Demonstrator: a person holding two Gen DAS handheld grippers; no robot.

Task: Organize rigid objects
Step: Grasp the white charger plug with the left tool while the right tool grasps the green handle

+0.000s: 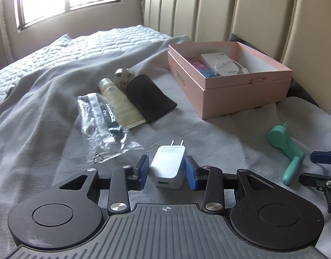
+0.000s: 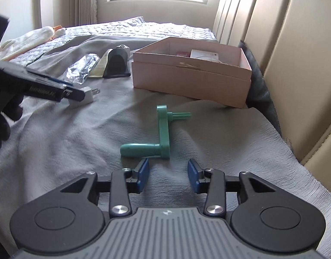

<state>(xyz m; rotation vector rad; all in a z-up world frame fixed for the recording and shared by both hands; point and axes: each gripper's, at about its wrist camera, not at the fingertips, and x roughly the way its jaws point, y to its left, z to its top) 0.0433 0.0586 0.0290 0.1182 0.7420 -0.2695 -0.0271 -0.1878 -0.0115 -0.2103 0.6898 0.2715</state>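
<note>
A white plug charger (image 1: 168,166) lies on the grey sheet between my left gripper's (image 1: 167,170) blue pads; the jaws are open around it with small gaps either side. It also shows in the right wrist view (image 2: 84,96) under the left gripper (image 2: 68,92). A green crank handle (image 2: 159,133) lies just ahead of my right gripper (image 2: 168,173), which is open and empty. The crank also shows in the left wrist view (image 1: 287,153). The open pink box (image 1: 228,79) holds a white device (image 1: 223,63) and small coloured packets.
A clear plastic bag (image 1: 105,127), a cream tube (image 1: 120,101), a black pouch (image 1: 148,97) and a small beige object (image 1: 123,75) lie left of the box. A padded headboard (image 2: 295,43) runs along the right. The pink box (image 2: 191,77) stands ahead.
</note>
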